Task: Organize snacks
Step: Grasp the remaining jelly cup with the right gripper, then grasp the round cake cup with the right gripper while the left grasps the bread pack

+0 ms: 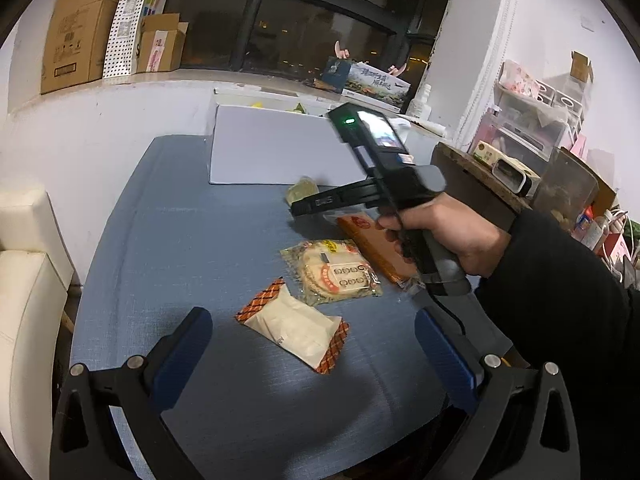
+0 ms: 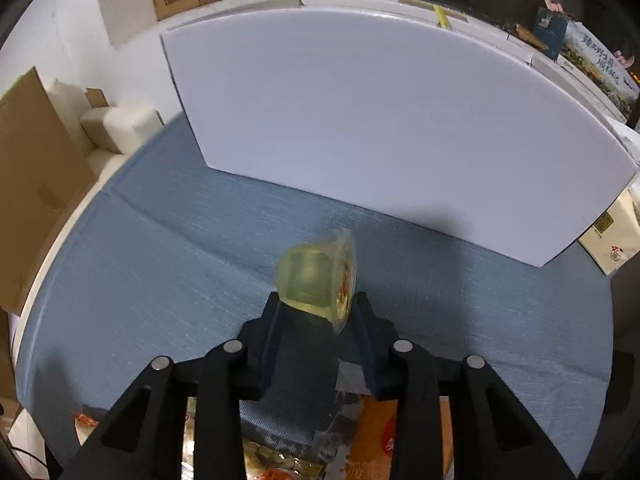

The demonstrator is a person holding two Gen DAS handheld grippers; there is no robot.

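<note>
Right gripper (image 2: 318,308) is clamped on a jelly cup (image 2: 318,282): pale yellow-green, translucent, tipped on its side with the printed lid facing right, pinched between both blue pads and held above the blue cloth (image 2: 140,280). Directly ahead of it stands a white box (image 2: 380,128), its near wall upright on the cloth; the cup is near that wall but apart from it. From the left wrist view the same cup (image 1: 302,189) shows just past the tip of the right gripper (image 1: 296,208), in front of the box (image 1: 276,148). The right hand (image 1: 444,236) grips the handle; a green light is lit on the unit above it. Left gripper (image 1: 314,344) hangs with its jaws spread wide and nothing between them, above the near part of the cloth (image 1: 180,240). Three snacks lie on the cloth: a cream packet (image 1: 296,326) with orange plaid ends, lying between the left fingers in view though below them; a round cracker pack (image 1: 332,272) in clear wrap, just beyond it; an orange bar (image 1: 376,248), partly under the right hand and touching the cracker pack's edge. Cardboard boxes (image 1: 84,32) sit on the sill behind. A tissue pack (image 2: 612,236) lies at the white box's right corner.
</note>
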